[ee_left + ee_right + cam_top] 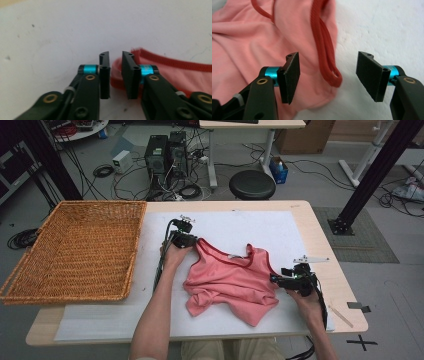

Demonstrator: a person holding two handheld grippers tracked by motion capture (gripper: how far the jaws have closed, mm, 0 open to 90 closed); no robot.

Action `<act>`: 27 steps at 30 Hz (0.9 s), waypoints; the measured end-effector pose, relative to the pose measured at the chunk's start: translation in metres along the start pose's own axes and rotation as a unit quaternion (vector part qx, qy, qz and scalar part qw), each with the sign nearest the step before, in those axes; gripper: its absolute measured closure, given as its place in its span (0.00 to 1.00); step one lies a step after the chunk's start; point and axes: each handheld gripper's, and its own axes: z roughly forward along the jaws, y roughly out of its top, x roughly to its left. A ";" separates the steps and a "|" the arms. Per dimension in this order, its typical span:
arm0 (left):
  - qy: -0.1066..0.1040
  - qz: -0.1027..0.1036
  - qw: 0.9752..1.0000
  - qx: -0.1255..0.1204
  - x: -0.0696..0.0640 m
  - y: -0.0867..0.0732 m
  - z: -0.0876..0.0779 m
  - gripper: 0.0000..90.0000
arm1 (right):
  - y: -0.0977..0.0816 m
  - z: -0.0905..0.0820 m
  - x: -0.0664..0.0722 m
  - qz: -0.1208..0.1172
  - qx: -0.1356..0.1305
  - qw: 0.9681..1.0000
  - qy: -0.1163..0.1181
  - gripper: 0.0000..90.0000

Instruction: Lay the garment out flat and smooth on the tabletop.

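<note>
While the pink top [231, 282] lies crumpled on the white sheet [250, 227] at the middle of the table [320, 235], the high view shows the left gripper [186, 240] at the garment's upper left corner and the right gripper [280, 280] at its right edge, both low over the sheet. The wicker basket [75, 252] sits on the left, overhanging the table's left edge, with a strip of bare sheet between its rim and the left hand [174, 255]. Bare sheet runs beyond the garment toward the far edge and along the near edge beside the right hand [304, 299]. In the left gripper view, the left gripper [115, 72] has its jaws standing a narrow gap apart, and the red-trimmed edge of the pink top [175, 72] curls just behind the right-hand jaw; a loop of trim shows in the gap, but no pad presses on it. Plain white sheet [55, 40] stretches ahead and to the left. In the right gripper view, the right gripper [328, 77] has its jaws wide apart, straddling the garment's edge where a red trim loop [329, 70] hangs off the pink top [249, 45]; the left-hand pad sits over the cloth, the right-hand pad over bare white sheet [382, 30], neither clamped.
</note>
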 end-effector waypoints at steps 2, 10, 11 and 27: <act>-0.010 -0.005 1.000 -0.012 -0.001 -0.002 -0.005 0.76 | 0.009 -0.005 0.003 -0.009 -0.006 1.000 0.000 0.42; -0.027 0.022 0.998 -0.046 -0.012 -0.007 -0.032 0.67 | 0.055 -0.007 -0.010 -0.019 -0.066 0.997 -0.018 0.56; -0.026 0.022 0.998 -0.048 -0.012 -0.009 -0.034 0.66 | 0.057 -0.003 -0.014 -0.015 -0.059 0.998 -0.029 0.58; -0.020 0.003 0.998 -0.051 -0.009 -0.031 -0.048 0.63 | 0.122 0.073 -0.030 -0.085 0.082 0.992 -0.038 0.64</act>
